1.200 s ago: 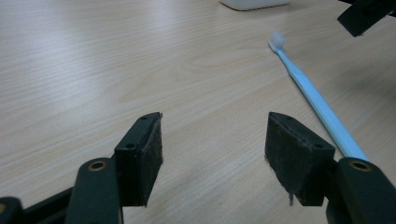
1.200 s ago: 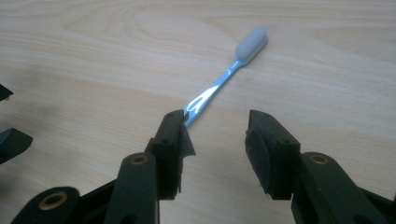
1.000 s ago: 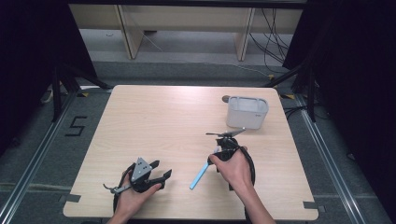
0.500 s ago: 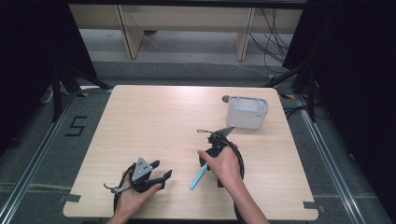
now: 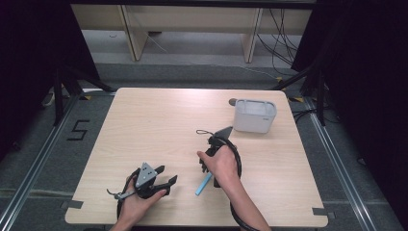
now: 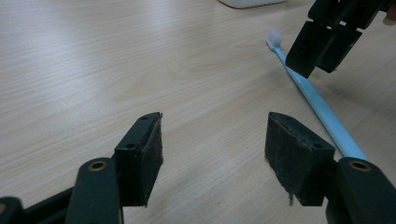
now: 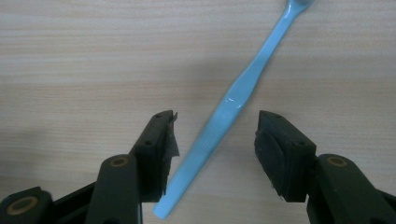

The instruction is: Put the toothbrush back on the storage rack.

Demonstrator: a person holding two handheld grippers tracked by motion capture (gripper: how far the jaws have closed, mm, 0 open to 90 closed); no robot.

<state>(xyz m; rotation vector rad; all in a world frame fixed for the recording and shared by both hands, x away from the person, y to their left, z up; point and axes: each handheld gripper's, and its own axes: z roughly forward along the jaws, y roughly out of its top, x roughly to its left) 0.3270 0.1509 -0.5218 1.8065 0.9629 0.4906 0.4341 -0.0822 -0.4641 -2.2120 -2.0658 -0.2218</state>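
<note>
Right gripper [image 7: 212,149] shifted w/ jaws just opening, now spread either side of toothbrush [image 7: 229,105], prob. not touching; pickup next. Left gripper [image 6: 212,154] parked, jaws apart, empty.

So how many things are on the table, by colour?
Light blue: 1, the toothbrush
White-grey: 1, the box
Dark, small: 1, something behind the box, too small to tell what
Total: 3
</note>
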